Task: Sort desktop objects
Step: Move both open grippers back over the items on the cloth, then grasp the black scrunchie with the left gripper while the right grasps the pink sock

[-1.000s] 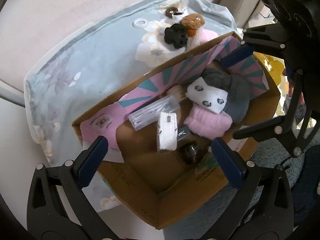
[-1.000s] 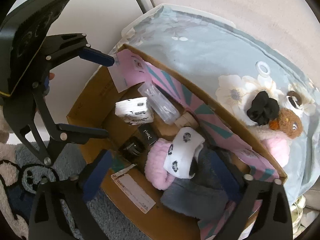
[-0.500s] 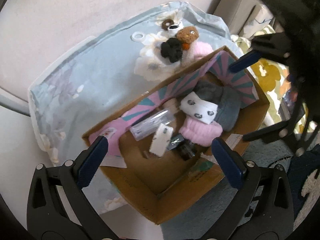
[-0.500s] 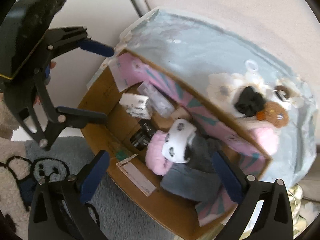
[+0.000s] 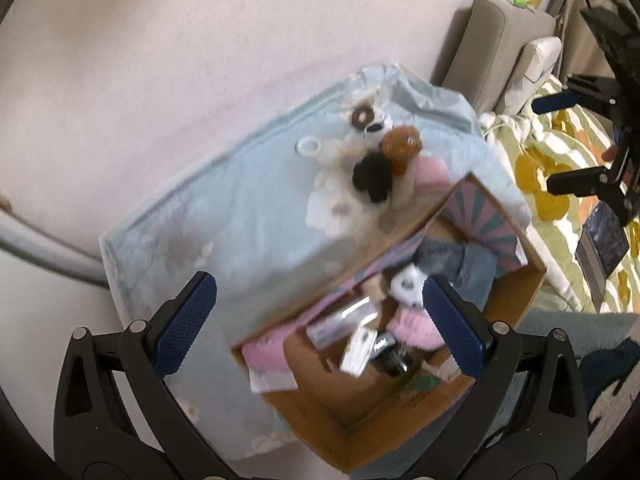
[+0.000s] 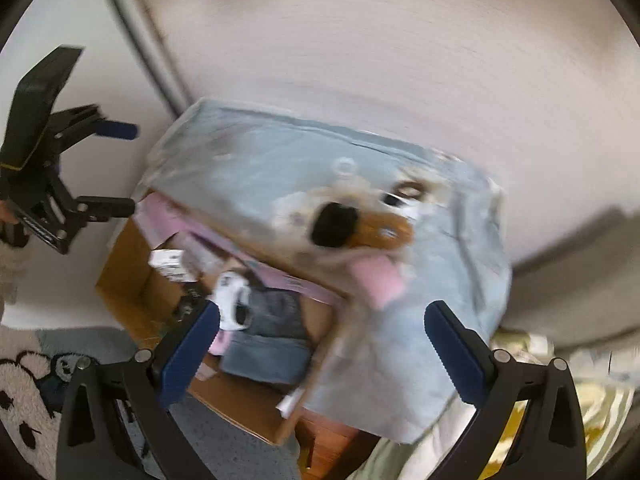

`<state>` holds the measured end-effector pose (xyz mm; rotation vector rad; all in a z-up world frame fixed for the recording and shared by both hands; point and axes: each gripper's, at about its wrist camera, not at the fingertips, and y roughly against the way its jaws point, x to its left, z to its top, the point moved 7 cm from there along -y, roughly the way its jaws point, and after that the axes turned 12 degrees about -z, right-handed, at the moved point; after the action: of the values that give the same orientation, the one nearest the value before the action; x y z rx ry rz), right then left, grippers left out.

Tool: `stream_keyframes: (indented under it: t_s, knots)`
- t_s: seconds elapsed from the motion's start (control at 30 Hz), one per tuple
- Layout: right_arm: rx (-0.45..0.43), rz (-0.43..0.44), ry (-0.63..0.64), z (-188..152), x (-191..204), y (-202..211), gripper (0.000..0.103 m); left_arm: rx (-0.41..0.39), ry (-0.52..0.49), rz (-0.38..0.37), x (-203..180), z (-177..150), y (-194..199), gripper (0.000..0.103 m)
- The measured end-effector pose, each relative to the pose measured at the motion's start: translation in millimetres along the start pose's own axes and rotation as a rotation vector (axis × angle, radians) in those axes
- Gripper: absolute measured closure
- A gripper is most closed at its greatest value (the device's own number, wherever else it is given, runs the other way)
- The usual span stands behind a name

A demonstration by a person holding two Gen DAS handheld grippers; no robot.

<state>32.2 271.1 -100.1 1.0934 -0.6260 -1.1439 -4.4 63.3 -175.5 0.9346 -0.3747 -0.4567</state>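
A cardboard box (image 5: 360, 436) (image 6: 132, 264) stands beside a small table under a blue floral cloth (image 5: 240, 216) (image 6: 256, 176). The box holds grey and pink soft items, a white sock (image 5: 406, 284), a clear case and a white pack (image 5: 356, 350). On the cloth lie a black scrunchie (image 5: 372, 176) (image 6: 334, 224), a brown plush (image 5: 402, 146) (image 6: 380, 232), a pink item (image 5: 430, 172), a white ring (image 5: 308, 146) and a brown ring (image 5: 362, 116). My left gripper (image 5: 316, 320) is open and empty, high above the box. My right gripper (image 6: 324, 348) is open and empty, above the box's edge.
A pale wall runs behind the table. A grey sofa arm (image 5: 496, 40) and a yellow patterned bedspread (image 5: 560, 184) lie to the right. A grey rug with a panda pattern (image 6: 28, 372) lies by the box. The right wrist view is blurred.
Both grippers have risen and pulled back from the box, so box and table look smaller. Both stay open and empty. The right wrist view has swung toward the table.
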Motion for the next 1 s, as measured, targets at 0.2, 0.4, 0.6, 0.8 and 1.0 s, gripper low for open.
stream_keyframes:
  t_s: [0.2, 0.4, 0.6, 0.8, 1.0]
  knots:
    - [0.046, -0.017, -0.089, -21, -39, -18, 0.001, -0.005, 0.009, -0.009, -4, 31, -19, 0.0]
    - [0.063, 0.018, -0.103, -23, -48, -30, 0.001, 0.043, -0.006, -0.032, -12, 53, -51, 0.0]
    - [0.034, -0.035, 0.034, -15, -61, -63, 0.002, 0.109, -0.054, -0.05, -17, 75, -96, 0.001]
    - [0.028, 0.047, 0.264, -24, -53, -123, 0.006, 0.166, -0.064, -0.101, -12, 95, -157, 0.005]
    - [0.028, 0.126, 0.345, -30, -31, -157, 0.011, 0.237, -0.071, -0.095, -8, 97, -205, 0.014]
